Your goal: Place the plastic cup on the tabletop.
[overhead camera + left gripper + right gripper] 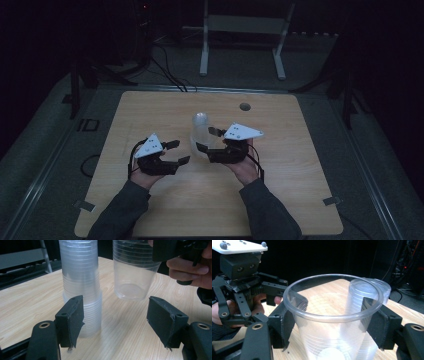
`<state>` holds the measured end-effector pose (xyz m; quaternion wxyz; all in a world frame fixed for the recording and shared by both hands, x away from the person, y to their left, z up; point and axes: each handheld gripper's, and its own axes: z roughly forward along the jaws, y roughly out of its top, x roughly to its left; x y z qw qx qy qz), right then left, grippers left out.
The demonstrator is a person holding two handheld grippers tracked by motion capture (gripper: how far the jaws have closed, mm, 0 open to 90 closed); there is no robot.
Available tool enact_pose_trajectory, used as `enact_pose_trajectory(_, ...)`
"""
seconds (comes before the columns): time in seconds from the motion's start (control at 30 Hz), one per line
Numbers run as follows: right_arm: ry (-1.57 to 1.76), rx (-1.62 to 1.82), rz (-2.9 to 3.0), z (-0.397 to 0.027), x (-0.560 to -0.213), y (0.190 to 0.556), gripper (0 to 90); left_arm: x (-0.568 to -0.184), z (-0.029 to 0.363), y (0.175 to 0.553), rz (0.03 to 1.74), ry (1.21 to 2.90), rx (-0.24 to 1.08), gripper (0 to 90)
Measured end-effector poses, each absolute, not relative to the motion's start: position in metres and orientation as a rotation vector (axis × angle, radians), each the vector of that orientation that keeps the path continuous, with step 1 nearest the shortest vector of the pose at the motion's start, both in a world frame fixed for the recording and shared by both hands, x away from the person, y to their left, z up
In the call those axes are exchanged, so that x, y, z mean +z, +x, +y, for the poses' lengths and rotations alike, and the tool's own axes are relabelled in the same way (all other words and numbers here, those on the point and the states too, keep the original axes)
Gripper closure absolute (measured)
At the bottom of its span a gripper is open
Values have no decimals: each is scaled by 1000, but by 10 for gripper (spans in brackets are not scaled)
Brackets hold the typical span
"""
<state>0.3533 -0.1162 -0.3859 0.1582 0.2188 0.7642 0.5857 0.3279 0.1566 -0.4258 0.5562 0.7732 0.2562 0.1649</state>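
Clear cup [332, 322], gripped below its rim between the right gripper [332, 327] pads, hangs above bare table [22, 305], just beside the stack [81, 285]; left gripper [116, 320] gapes empty.

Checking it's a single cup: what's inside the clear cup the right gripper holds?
Nothing lies inside the clear cup; its bare bottom shows through. Behind it stands the stack of cups, its base blurred by the cup's wall.

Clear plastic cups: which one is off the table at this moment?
The single cup, clamped between the right gripper's pads and held upright above the wood. The others sit nested upside down in a stack standing on the table.
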Motion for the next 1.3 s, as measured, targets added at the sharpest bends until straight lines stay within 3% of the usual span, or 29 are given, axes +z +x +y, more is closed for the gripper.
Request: enact_pose_trajectory(1.3,686,1622,2124,-147,-397,353,294,-424,159,327,612,1820,404,303)
